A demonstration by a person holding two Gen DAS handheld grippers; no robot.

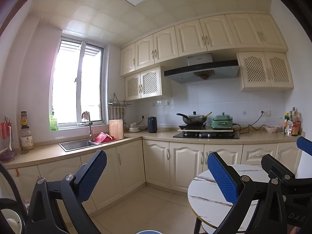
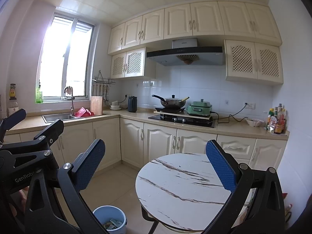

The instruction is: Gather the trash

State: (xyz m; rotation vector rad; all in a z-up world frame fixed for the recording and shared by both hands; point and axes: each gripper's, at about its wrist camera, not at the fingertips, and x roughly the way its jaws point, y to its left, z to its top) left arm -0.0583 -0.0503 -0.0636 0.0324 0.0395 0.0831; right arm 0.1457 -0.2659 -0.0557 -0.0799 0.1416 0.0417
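Note:
A light blue trash bin [image 2: 110,221] stands on the floor left of the round marble-top table [image 2: 181,187]; crumpled paper scraps [image 2: 113,223] lie inside it. Only the bin's rim [image 1: 149,232] shows at the bottom edge of the left wrist view. My right gripper [image 2: 156,165] is open, raised above the floor and the table's near side, holding nothing. My left gripper [image 1: 157,173] is also open and holds nothing, lifted over the floor beside the table [image 1: 206,195]. The right gripper's black frame [image 1: 282,177] shows at the right of the left wrist view.
An L-shaped kitchen counter [image 2: 124,115] runs along the walls with a sink [image 2: 58,117], a red basket [image 2: 82,112], a wok on the stove [image 2: 171,101], a green cooker [image 2: 198,108] and bottles [image 2: 276,120]. Tiled floor [image 2: 115,183] lies open between the cabinets and the table.

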